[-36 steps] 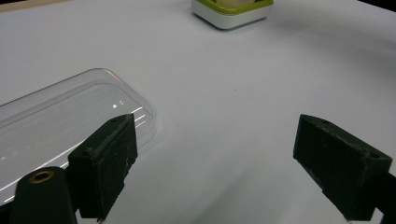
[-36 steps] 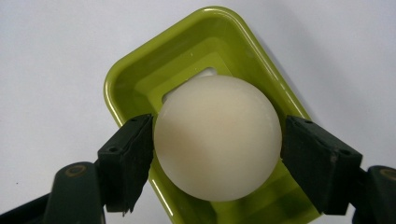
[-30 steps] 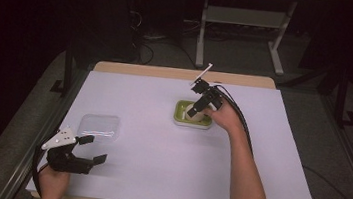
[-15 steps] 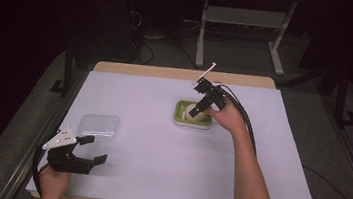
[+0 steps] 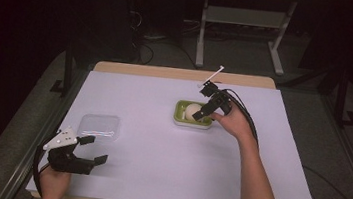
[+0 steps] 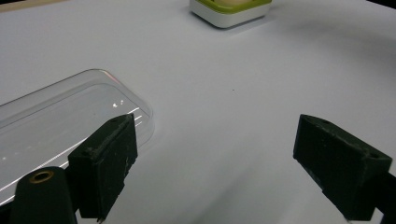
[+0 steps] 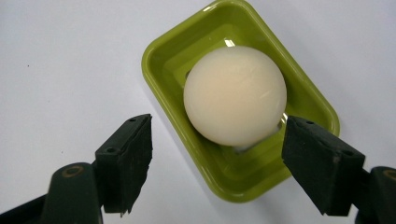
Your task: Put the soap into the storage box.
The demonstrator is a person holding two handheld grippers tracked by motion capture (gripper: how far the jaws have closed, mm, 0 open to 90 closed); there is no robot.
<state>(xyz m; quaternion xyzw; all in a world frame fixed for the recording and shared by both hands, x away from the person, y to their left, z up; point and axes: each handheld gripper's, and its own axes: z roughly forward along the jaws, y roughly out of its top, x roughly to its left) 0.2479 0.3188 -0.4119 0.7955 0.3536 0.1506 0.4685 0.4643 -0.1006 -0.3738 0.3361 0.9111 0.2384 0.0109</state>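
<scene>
The ball (image 7: pixel 234 95) is cream-white, its dish (image 7: pixel 164 58) lime green with a white base, the lid (image 6: pixel 70 112) clear, the table cover (image 5: pixel 157 163) plain white.

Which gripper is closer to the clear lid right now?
Left. The left gripper sits just beside the clear lid, jaws open; the right gripper is across the table over the green dish.

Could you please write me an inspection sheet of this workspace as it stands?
Surface: white table cover, flat, wooden edge at the far side.
Job's things: pale round soap lying in the green dish.
Clutter: clear plastic lid lying flat near the left gripper.
Grippers: left gripper open, low over the cover; right gripper open above the dish.
Cables: black cable trailing along the right forearm.
Surroundings: dark floor, metal frame beyond the table.
</scene>
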